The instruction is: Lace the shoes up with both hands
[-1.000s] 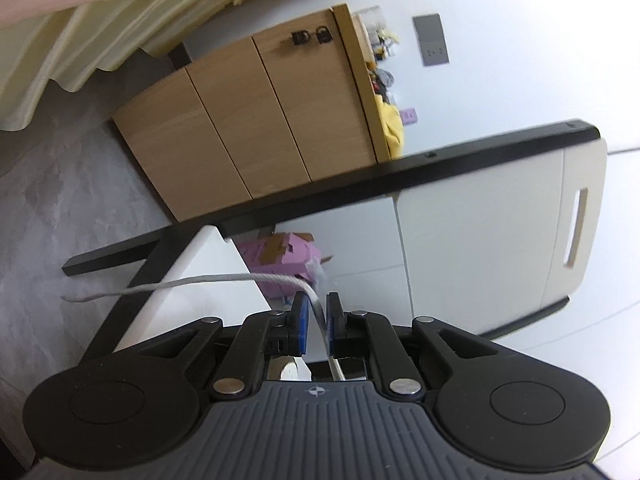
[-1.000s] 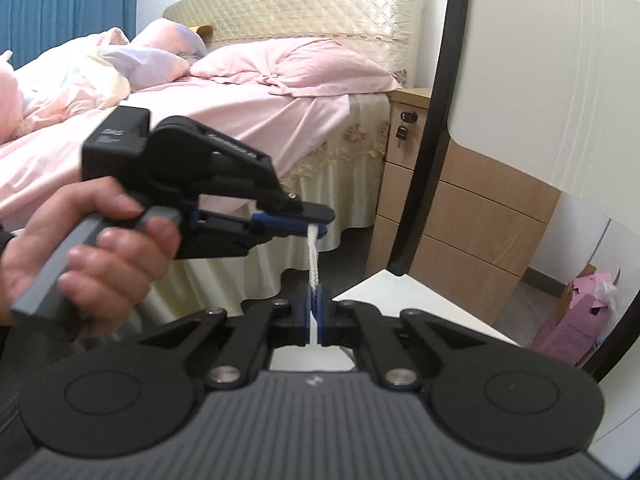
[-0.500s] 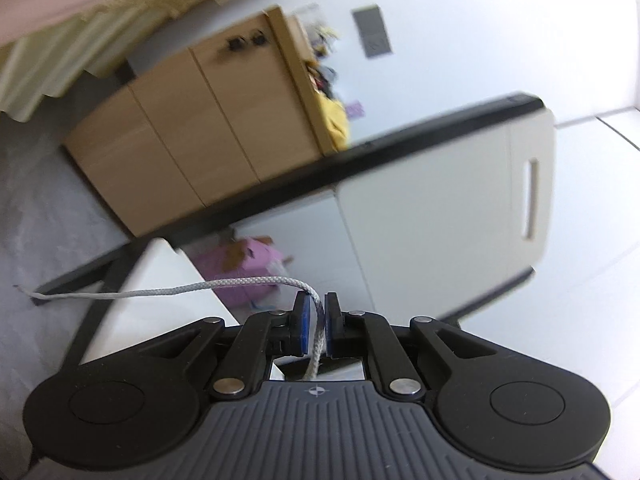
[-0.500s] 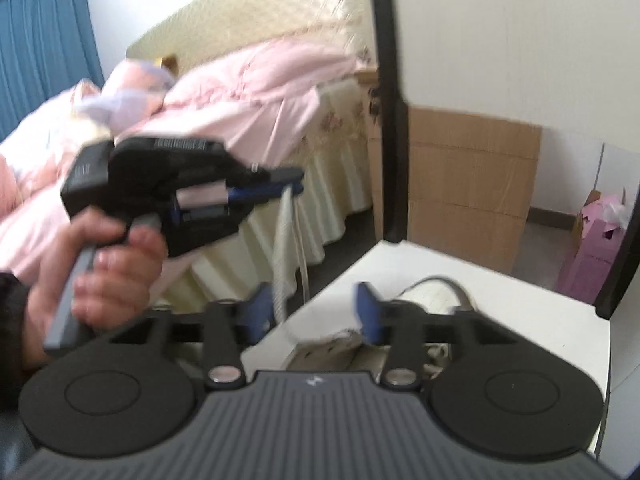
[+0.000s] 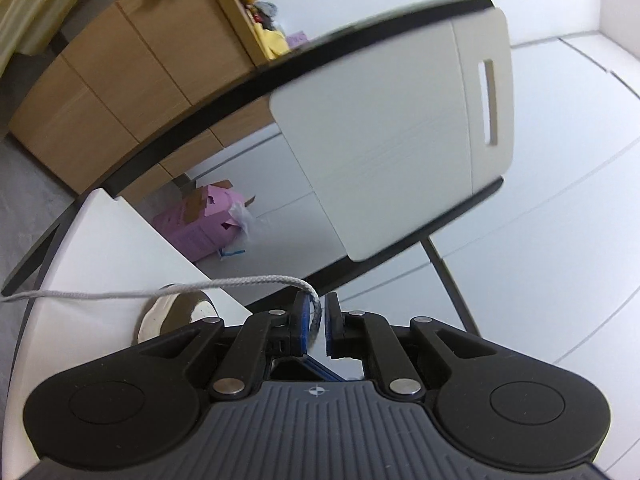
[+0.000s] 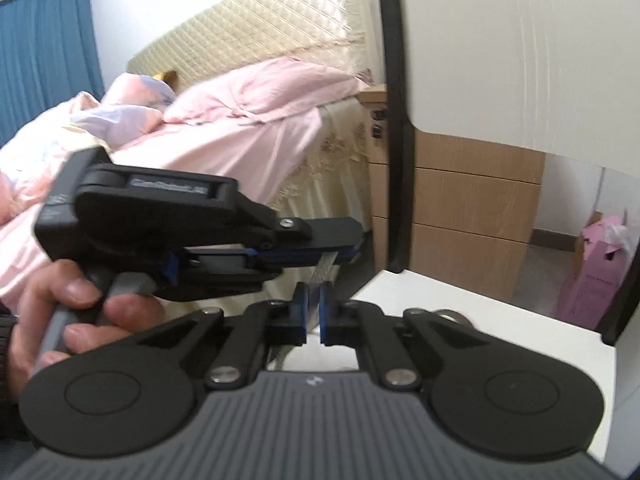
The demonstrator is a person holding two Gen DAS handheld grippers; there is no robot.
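**Lace clamped twice above the white table**

Since a second ago the right gripper has sprung apart and snapped back together, and the left gripper has rolled and drifted, so the chair back now fills more of its view.

Left claw: its blue pads pinch the grey braided lace, which arches over the left finger and runs off flat to the left across the white table. Right claw: its pads are pressed together on the same lace, a short pale stretch, blurred, rising to the left gripper, which sits directly above it, held by a hand.

A shoe with a pale, rounded, rubbery edge rests on the table just behind the left claw's housing, mostly hidden by it.

Beyond the table stands a chair with a smooth cream back, a slot handle and a black frame. Past it are a wood-grain cabinet and a torn pink cardboard box on the floor. A bed with rumpled pink bedding and a quilted cream headboard lies beyond the table's far side.
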